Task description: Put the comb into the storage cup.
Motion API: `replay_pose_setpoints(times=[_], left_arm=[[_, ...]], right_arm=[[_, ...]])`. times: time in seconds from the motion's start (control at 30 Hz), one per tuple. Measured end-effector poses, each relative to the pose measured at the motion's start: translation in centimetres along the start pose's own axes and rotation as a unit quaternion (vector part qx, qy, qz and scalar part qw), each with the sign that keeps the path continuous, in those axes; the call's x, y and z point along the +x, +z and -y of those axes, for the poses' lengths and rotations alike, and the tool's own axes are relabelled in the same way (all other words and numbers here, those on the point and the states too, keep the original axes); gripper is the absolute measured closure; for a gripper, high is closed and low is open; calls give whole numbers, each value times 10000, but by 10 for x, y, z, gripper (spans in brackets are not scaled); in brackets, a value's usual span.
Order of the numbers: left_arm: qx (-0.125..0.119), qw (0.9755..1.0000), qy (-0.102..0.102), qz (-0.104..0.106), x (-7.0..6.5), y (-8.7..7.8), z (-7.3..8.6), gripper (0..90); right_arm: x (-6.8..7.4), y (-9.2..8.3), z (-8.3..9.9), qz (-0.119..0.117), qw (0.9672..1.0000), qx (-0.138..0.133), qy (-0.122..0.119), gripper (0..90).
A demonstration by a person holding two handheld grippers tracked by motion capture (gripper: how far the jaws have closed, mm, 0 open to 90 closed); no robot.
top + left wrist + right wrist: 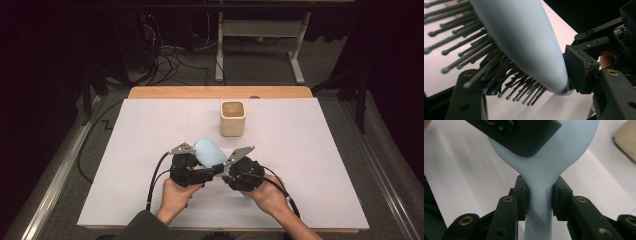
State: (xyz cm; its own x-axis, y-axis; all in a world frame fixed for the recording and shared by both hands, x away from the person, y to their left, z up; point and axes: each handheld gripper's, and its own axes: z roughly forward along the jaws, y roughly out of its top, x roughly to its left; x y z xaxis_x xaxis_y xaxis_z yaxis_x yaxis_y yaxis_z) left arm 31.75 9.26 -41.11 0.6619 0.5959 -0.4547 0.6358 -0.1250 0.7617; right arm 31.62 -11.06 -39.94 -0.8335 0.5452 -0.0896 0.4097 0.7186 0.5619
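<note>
Hairbrush (209,152): smooth pale-blue oval back, dark ball-tipped bristles (499,75), tapered handle.

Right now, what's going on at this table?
A person is working a pale blue hairbrush between two hand-held tongs above the white table. The right tongs are clamped on the brush's handle. The left tongs sit around the brush head from the bristle side; one pad lies on its smooth back, but whether both pads press on it can't be told. A cream square cup stands farther back, untouched.
</note>
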Motion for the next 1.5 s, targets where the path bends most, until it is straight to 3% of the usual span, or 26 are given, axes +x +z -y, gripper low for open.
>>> replay_pose_setpoints(times=[0.6, 0.93, 1.2, 1.5], left_arm=[[1, 10000, -31, 66, -1, -9, -5, 471], [21, 9999, 106, 18, -6, -13, -10, 507], [65, 9996, 270, -13, -13, -15, -17, 530], [14, 9995, 311, -46, -14, -19, -20, 536]], right_arm=[[4, 1, -7, 115, 9999, -67, -105, 704], [3, 1, -9, 105, 9998, -126, -136, 701], [1, -2, -8, 12, 9996, -279, -24, 694], [0, -1, -6, 8, 9996, -280, 58, 606]])
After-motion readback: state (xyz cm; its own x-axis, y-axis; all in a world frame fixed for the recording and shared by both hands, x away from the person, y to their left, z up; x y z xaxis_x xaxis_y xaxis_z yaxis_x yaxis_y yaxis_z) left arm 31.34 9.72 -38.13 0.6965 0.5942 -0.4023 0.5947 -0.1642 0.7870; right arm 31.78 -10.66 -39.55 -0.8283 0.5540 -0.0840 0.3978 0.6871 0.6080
